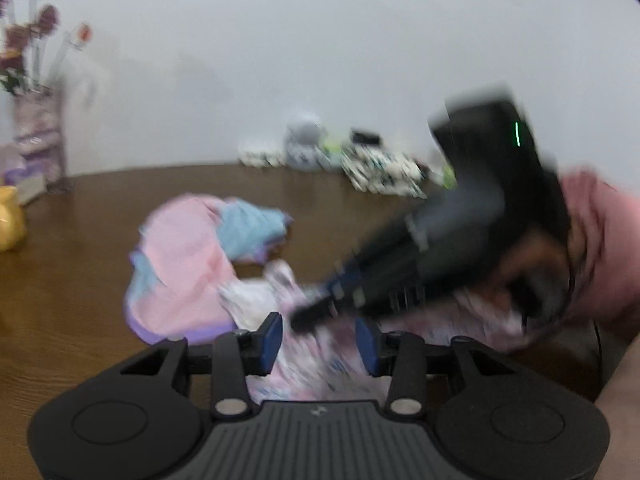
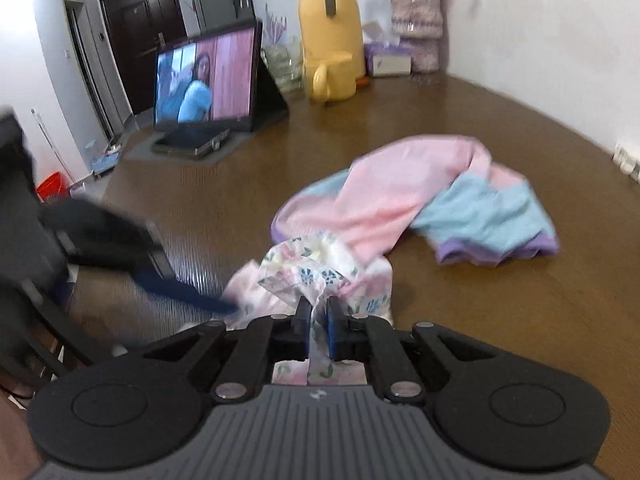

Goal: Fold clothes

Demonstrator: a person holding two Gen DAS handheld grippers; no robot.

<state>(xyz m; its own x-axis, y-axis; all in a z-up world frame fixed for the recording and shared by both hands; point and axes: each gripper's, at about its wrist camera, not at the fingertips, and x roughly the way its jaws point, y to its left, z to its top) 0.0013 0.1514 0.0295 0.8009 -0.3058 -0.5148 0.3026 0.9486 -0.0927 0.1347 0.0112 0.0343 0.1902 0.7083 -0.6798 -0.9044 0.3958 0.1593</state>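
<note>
- The right hand-held gripper (image 2: 319,312) is clenched on a fold of the floral garment (image 2: 316,268).
- The left hand-held gripper (image 1: 319,326) is spread wide over that garment (image 1: 316,356).
- A pink-and-blue garment (image 2: 420,200) lies crumpled just behind on the brown worktop (image 2: 480,320).
</note>
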